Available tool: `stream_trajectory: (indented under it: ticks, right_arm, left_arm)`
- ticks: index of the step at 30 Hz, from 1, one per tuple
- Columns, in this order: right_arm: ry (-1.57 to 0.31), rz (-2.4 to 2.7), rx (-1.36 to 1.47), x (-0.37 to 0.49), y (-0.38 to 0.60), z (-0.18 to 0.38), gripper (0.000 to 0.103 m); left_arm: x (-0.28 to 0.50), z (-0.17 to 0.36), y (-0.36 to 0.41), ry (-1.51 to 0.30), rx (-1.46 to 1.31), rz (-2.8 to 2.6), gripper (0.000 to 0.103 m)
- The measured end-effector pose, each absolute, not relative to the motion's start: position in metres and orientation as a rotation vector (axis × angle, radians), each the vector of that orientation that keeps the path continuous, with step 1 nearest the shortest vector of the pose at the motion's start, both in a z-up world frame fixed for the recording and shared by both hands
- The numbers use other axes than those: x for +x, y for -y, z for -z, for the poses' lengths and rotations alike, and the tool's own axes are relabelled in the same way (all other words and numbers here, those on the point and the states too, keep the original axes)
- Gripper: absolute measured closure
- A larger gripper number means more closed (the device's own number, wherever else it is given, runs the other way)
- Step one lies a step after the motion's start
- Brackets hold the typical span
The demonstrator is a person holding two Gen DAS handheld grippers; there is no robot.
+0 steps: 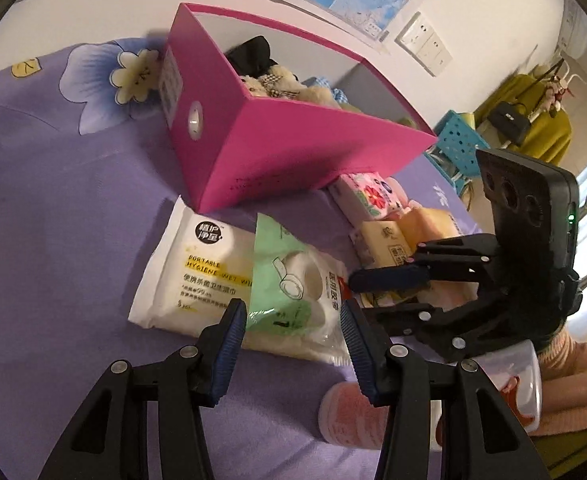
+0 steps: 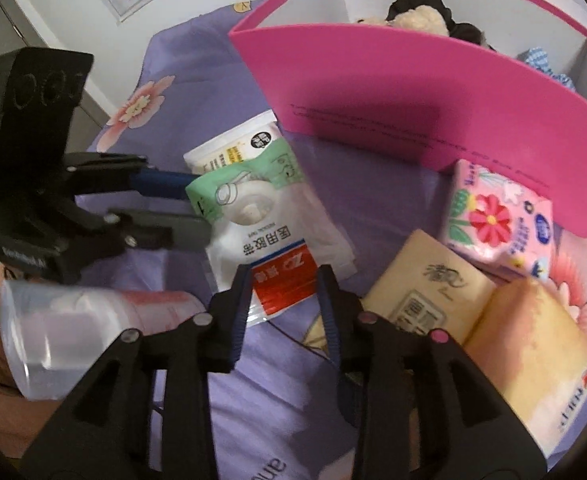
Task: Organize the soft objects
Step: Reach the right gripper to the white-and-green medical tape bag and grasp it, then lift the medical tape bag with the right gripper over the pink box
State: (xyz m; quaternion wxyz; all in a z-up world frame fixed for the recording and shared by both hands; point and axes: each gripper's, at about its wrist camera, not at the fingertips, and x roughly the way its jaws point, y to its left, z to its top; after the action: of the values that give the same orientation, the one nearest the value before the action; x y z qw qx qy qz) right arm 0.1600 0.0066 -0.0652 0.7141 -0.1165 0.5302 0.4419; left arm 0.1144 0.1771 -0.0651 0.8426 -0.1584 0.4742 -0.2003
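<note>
- your left gripper (image 1: 293, 320) points down at the purple flowered bedsheet (image 1: 73, 240); its blue-padded fingers (image 1: 229, 344) stand apart, one on each side of the near end of the flat green-and-white plastic pouch of medical tape (image 1: 293, 292). whether the pads press on it, you cannot tell.
- your right gripper (image 2: 283, 292) has its jaws apart too, straddling the red-labelled end of that same pouch (image 2: 261, 232); contact not clear there either.
- the pouch lies partly over the white rectangular pack of wet wipes (image 1: 185, 276), so the wipes sit underneath and to the far side.
- the open pink cardboard box (image 1: 293, 148) stands just behind both packs. inside it: a cream plush teddy bear (image 1: 269, 84), a black cloth item (image 1: 253, 52) and something in blue check, mostly hidden.
- right of the pouch, crowded close: a pink flower-printed tissue pack (image 2: 501, 220) against the box wall, a beige tissue pack (image 2: 429, 292) touching it, and a pale yellow soft pack (image 2: 533, 356) beside that.
- a translucent plastic bottle with a pink label (image 2: 93, 328) lies on its side near your left gripper, just beside the pouch's near end.
- a turquoise perforated basket (image 1: 457, 140) stands off the bed's far side.
</note>
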Motion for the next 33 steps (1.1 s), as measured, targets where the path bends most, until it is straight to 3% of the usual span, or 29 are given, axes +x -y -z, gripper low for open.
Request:
stream_trajectory:
  ticks: [3,5,7,8,13,18,22,26,28,33]
  right_arm:
    - [-1.186,-0.983,-0.207,0.164,-0.004,0.063,0.066]
    - [-1.2,-0.981,-0.182,0.164,0.002,0.062,0.062]
    - [-1.208,-0.984,-0.186,0.161,0.003,0.061,0.056]
    - [-1.208,-0.98,-0.192,0.159,0.004,0.061,0.056]
    - [-1.217,-0.961,-0.24,0.151,-0.002,0.066,0.055]
    - [-1.222,-0.96,-0.142,0.161,-0.003,0.071,0.051]
    - [-1.193,-0.957,-0.071,0.164,0.001,0.069,0.051]
    - [-1.163,-0.909,-0.05,0.165,0.007,0.066,0.073]
    - [-1.142,-0.886,-0.058,0.164,0.009,0.065,0.088]
    - [-1.081,-0.886,-0.078,0.161,0.017,0.055,0.093]
  left_arm:
    - [0.117,0.065,-0.181,-0.999,-0.347,0.403,0.055]
    - [0.119,0.066,-0.182,-0.999,-0.35,0.39,0.071]
    - [0.119,0.069,-0.184,-1.0,-0.354,0.371,0.078]
    - [0.118,0.069,-0.186,-0.992,-0.367,0.377,0.086]
    - [0.11,0.074,-0.195,-0.972,-0.377,0.353,0.093]
    - [0.11,0.075,-0.198,-0.976,-0.387,0.362,0.093]
    - [0.113,0.076,-0.201,-0.979,-0.429,0.4,0.079]
    - [0.115,0.073,-0.195,-0.97,-0.417,0.411,0.067]
    - [0.117,0.072,-0.194,-0.966,-0.42,0.416,0.066]
    - [0.119,0.072,-0.19,-0.965,-0.42,0.414,0.066]
